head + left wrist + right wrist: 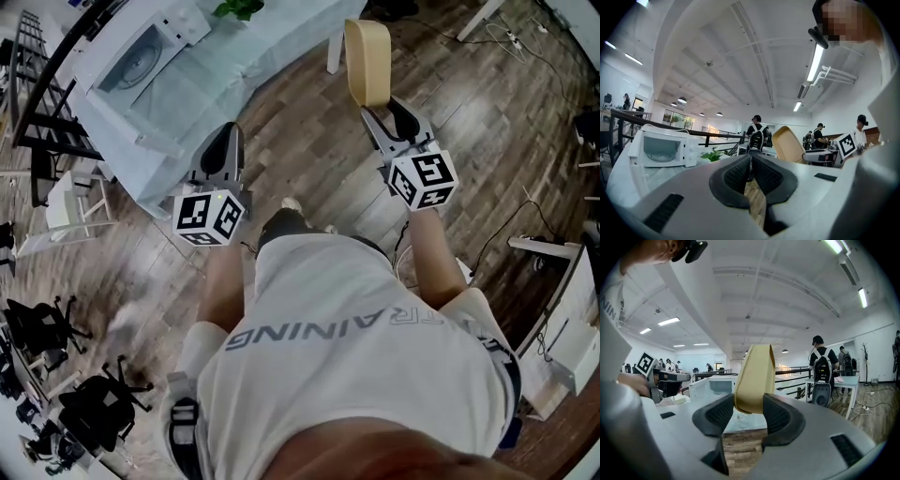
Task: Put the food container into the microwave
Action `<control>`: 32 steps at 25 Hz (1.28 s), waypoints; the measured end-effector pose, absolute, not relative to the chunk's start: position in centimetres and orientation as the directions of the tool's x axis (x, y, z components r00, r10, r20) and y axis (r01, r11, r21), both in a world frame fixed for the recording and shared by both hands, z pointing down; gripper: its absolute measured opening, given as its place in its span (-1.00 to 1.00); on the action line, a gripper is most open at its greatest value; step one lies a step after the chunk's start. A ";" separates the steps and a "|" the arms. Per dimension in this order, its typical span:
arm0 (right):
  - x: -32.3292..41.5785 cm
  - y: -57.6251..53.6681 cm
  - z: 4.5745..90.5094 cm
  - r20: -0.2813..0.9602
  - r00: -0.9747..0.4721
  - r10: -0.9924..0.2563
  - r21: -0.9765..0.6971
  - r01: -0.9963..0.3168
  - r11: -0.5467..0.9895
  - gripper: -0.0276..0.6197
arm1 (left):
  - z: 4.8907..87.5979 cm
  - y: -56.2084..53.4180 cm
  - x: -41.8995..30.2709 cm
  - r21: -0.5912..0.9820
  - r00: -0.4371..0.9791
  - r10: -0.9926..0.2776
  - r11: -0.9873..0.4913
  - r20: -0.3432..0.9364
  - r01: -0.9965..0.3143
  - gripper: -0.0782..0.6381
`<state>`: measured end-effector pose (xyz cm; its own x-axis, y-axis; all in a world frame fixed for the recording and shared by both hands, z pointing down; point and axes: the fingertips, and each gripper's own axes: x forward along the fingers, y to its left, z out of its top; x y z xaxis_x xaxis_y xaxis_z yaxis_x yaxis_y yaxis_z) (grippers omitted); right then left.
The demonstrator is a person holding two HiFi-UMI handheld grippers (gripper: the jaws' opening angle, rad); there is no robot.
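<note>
Beige and shallow, the food container (754, 376) stands on edge between the ribbed pads of the right gripper (749, 405). The pads pinch its lower rim from both sides, and the rest of it rises past the fingertips. From the head view the same container (367, 56) juts out ahead of the right gripper (382, 110), over wooden floor (309, 141) and touching nothing else.

Off to that gripper's left, at about the same reach, is the left gripper (228, 138), with its marker cube (209, 217) nearest the person. Its own view shows the left gripper (751, 158) with its pads pressed together at the tips and nothing between them. A strip of floor shows through the gap lower down. To its right the held container (790, 143) leans into sight.

Farther ahead of both grippers, towards the left, stands a table (187, 103) under a pale blue cloth. The white microwave (141, 56) sits on it, well apart from the container. From the left gripper it lies ahead and to the left (663, 147), with a small green plant (712, 154) just beside it. From the right gripper it shows just left of the container (705, 387). Beyond the table, several people with backpacks stand along a dark railing (693, 133).
</note>
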<state>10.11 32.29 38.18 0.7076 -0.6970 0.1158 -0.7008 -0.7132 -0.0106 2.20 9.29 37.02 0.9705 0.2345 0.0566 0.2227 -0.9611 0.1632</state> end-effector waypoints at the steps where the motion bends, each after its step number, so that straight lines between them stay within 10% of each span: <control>1: 10.6 32.0 38.3 0.115 0.702 -0.703 -0.010 -0.706 -0.708 -0.26 | 37.1 9.1 2.7 0.162 0.972 0.229 -0.963 0.058 0.217 -0.67; 32: 32.6 4.9 36.5 0.139 0.345 -0.928 0.029 -0.938 -0.345 -0.26 | 35.6 -12.0 18.0 0.177 0.988 -0.149 -0.972 0.030 -0.152 -0.67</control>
